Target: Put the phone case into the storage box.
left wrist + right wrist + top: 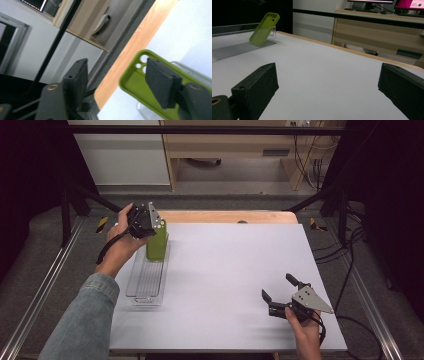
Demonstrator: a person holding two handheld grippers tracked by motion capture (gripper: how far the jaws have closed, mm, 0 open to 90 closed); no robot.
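Note:
A lime-green phone case point(156, 245) stands tilted at the far end of a clear plastic tray point(145, 285) on the left of the white table. My left gripper point(145, 226) hovers just above the case, held by a hand in a denim sleeve. In the left gripper view it point(116, 67) is open, and the case point(132, 80), camera holes up, lies behind the right jaw without being clamped. My right gripper point(277, 287) stands open near the front right, nothing between its jaws. In the right gripper view point(329, 75), the case point(263, 28) leans in the tray point(237, 47) far off.
The white table top point(230, 270) has a wooden strip point(225, 216) along its far edge. Black frame bars point(65, 195) and cables point(350, 245) stand around the table, and wooden furniture point(235, 150) sits beyond it.

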